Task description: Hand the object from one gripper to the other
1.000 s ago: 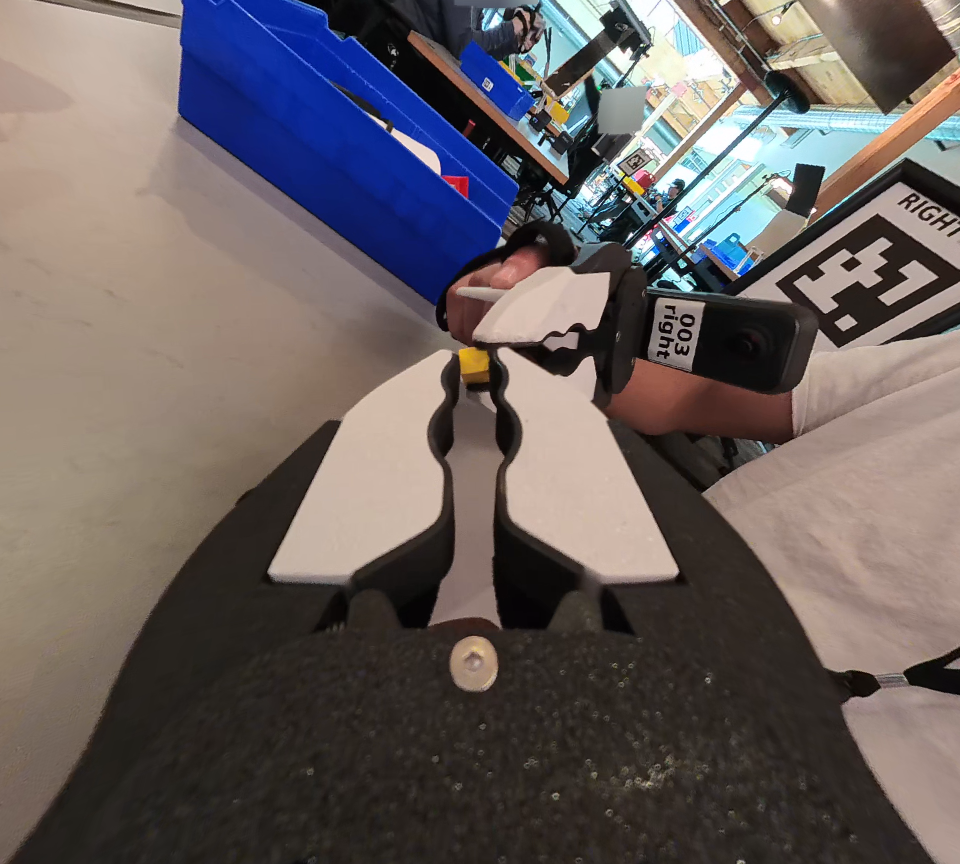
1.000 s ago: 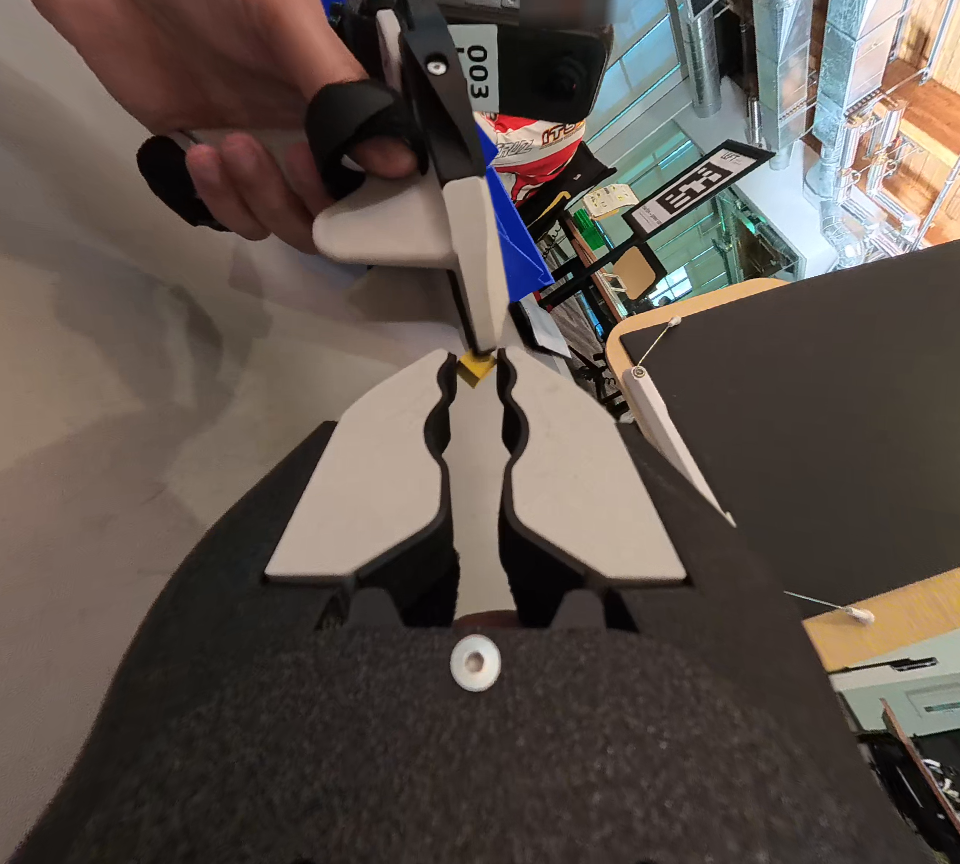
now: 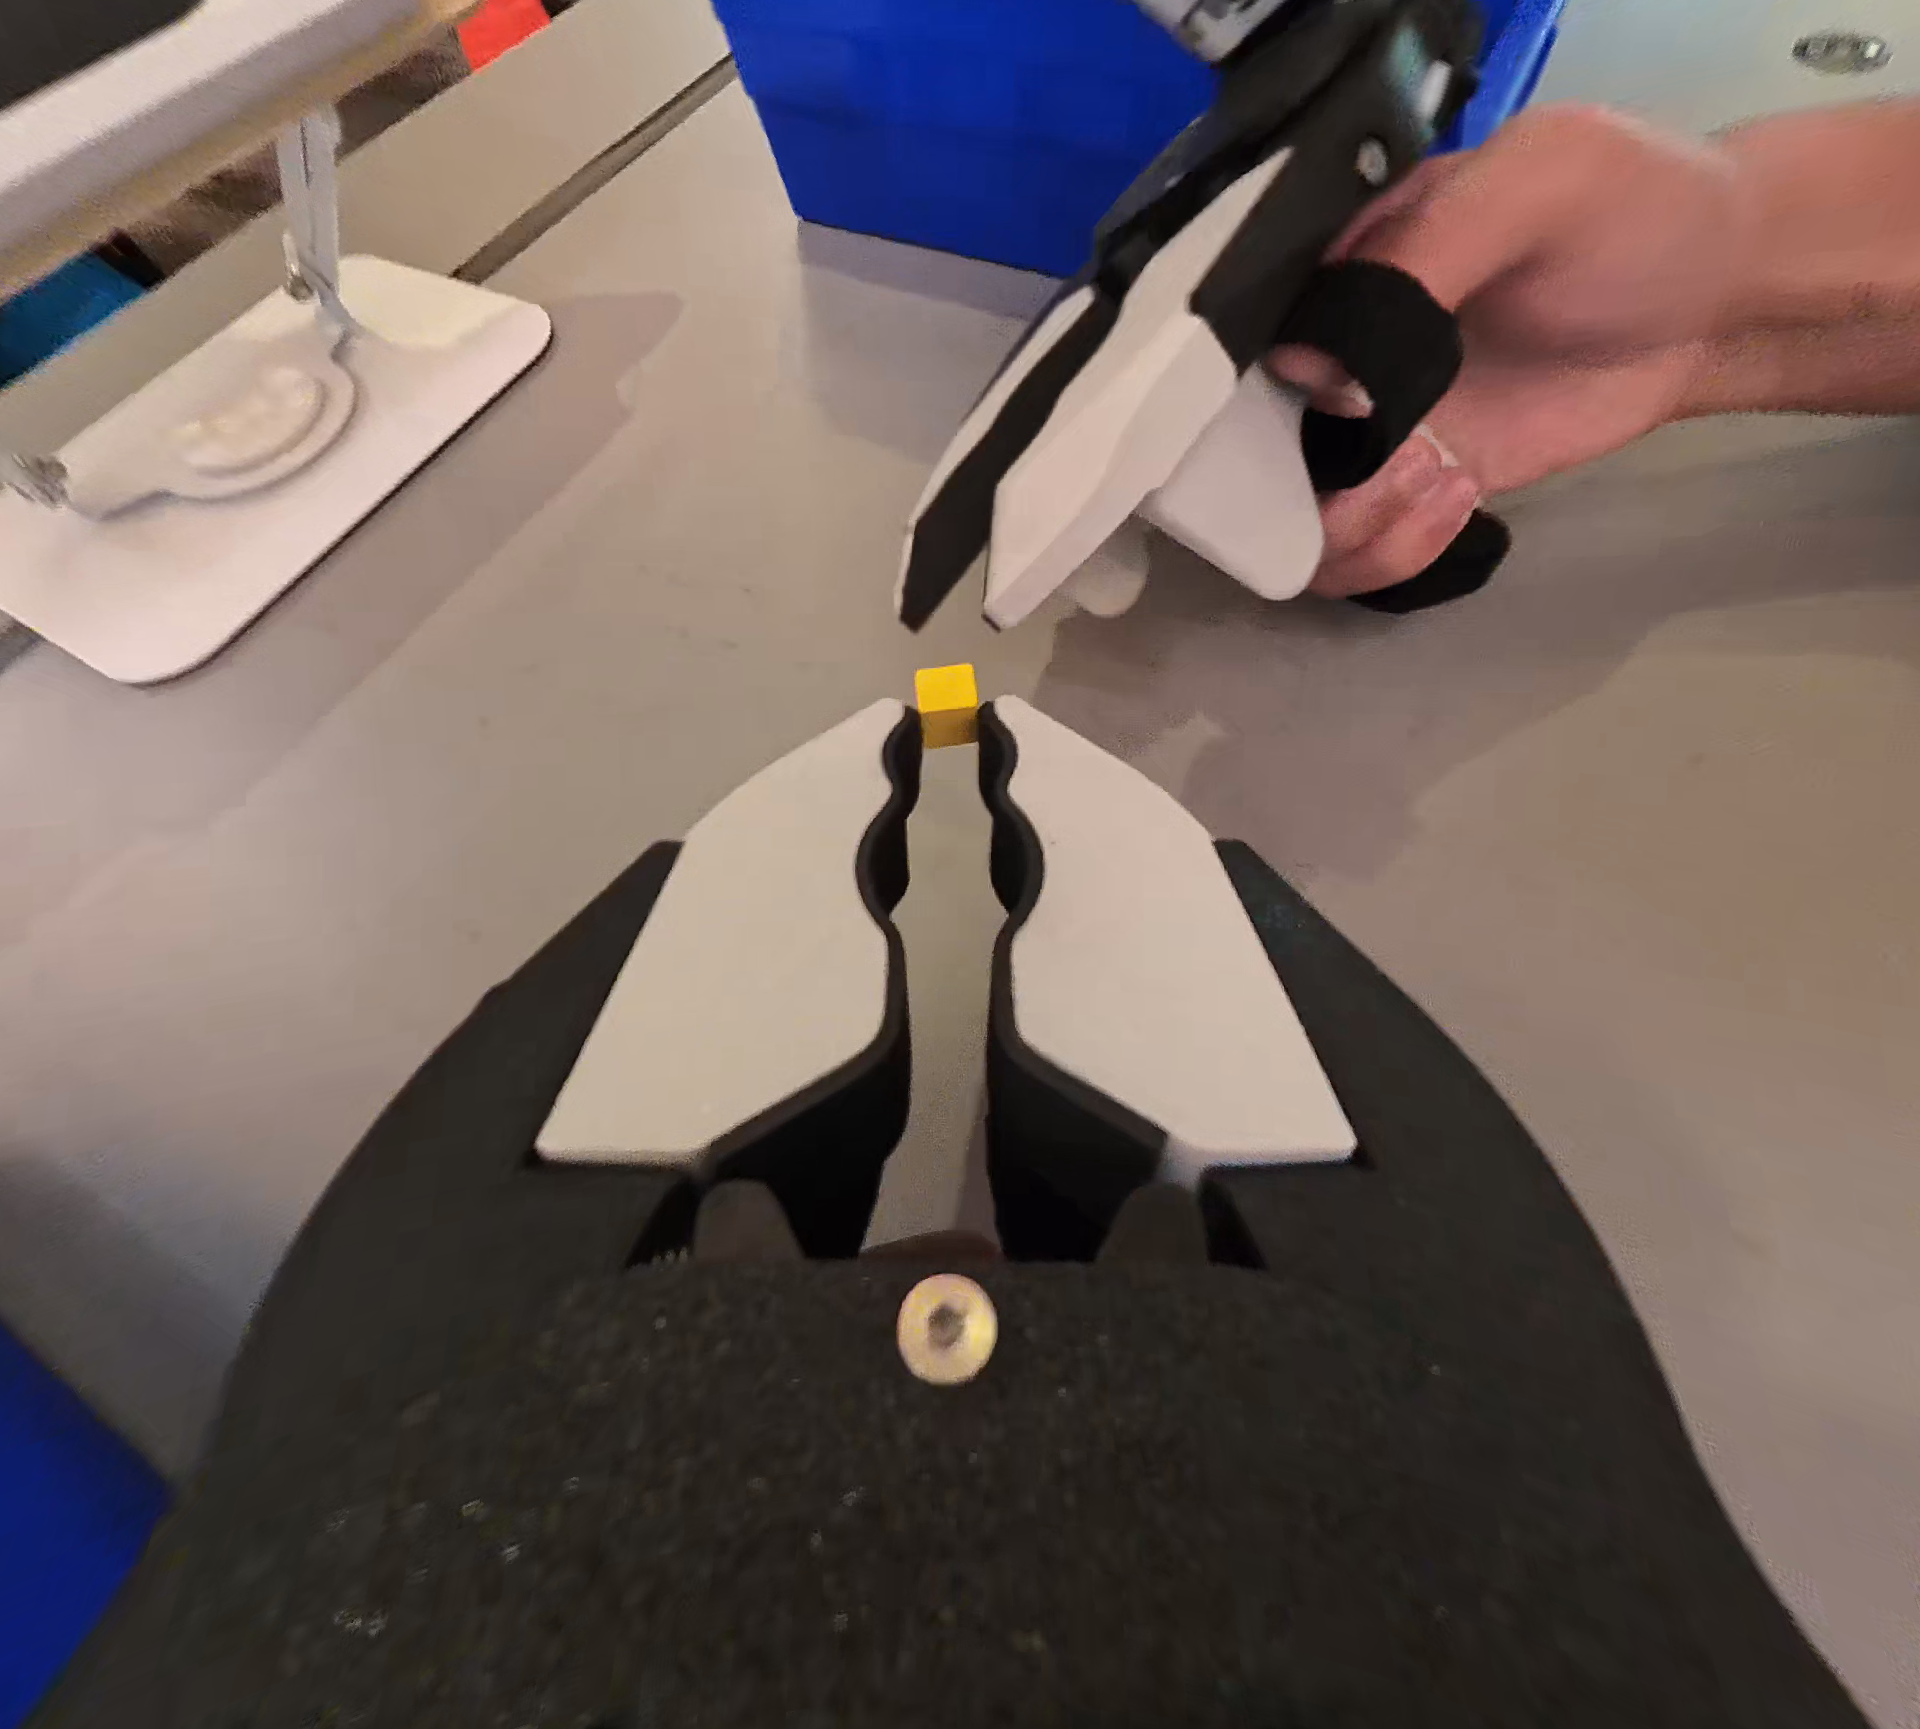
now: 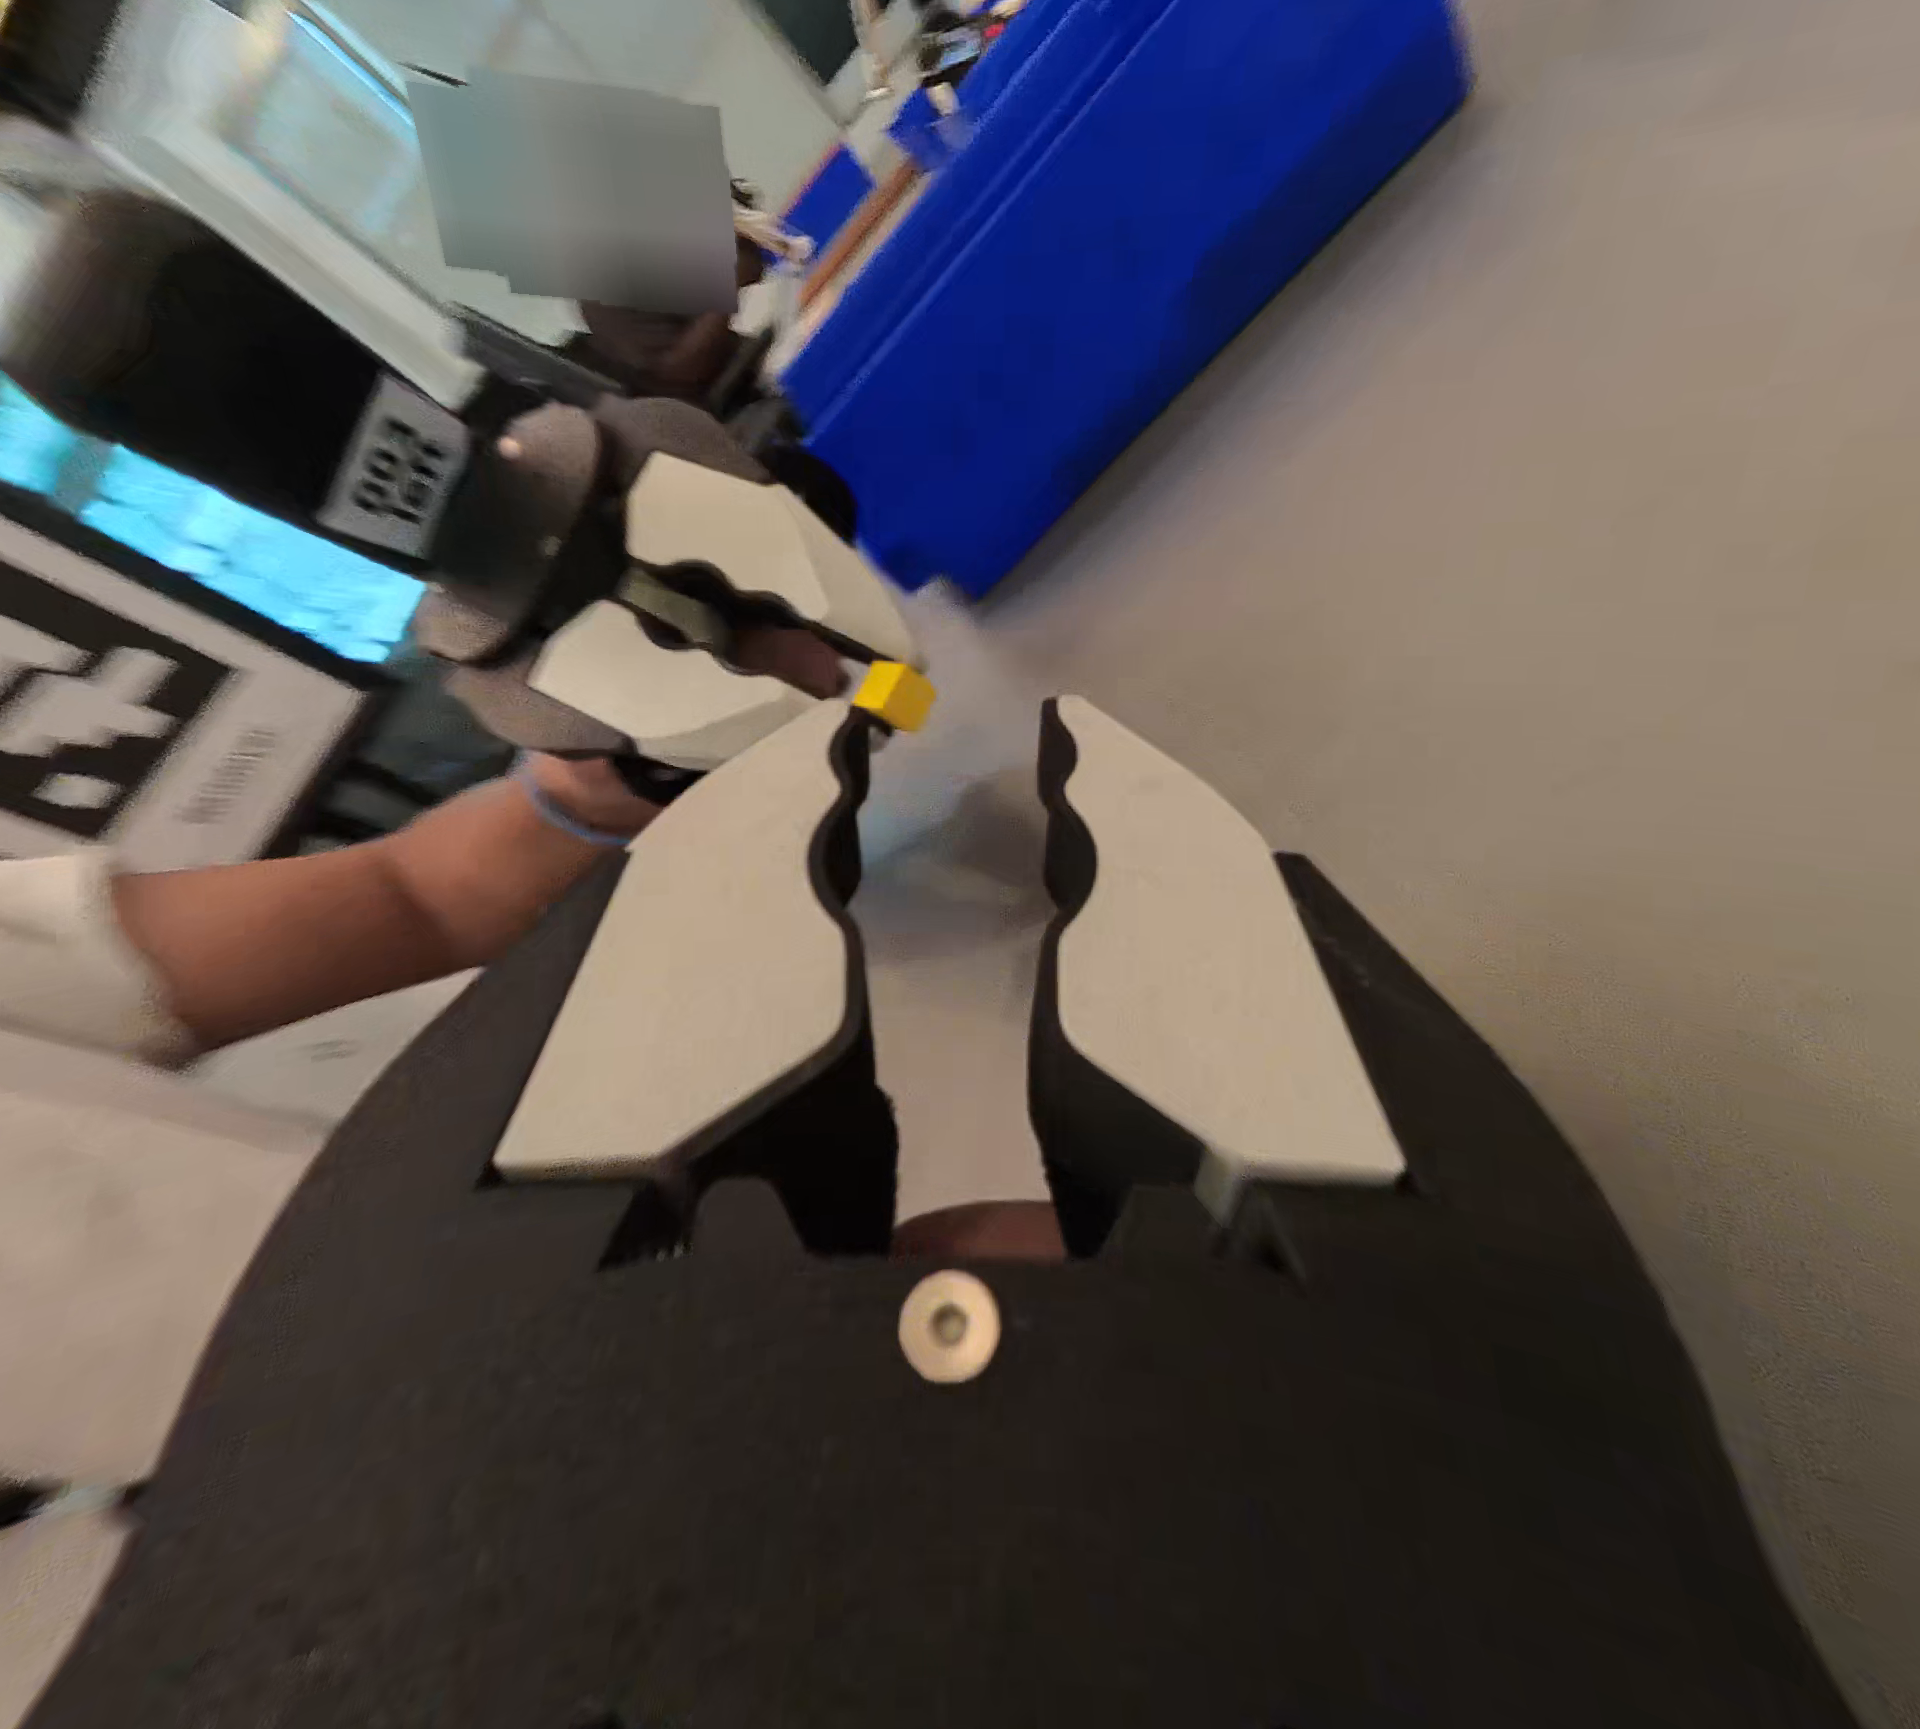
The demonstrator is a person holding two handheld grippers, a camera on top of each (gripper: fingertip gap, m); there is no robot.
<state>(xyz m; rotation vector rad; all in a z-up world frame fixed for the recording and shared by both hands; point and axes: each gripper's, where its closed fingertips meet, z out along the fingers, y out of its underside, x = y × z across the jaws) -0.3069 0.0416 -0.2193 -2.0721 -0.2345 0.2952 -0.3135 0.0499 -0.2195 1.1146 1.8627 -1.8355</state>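
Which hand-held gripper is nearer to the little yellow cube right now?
Left. The left hand-held gripper pinches the yellow cube between its fingertips. The right hand-held gripper is open and apart from the cube, with a clear gap between them.

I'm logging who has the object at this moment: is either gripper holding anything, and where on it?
The left gripper pinches the small yellow cube by two opposite side faces at its fingertips. The right gripper is open and holds nothing.
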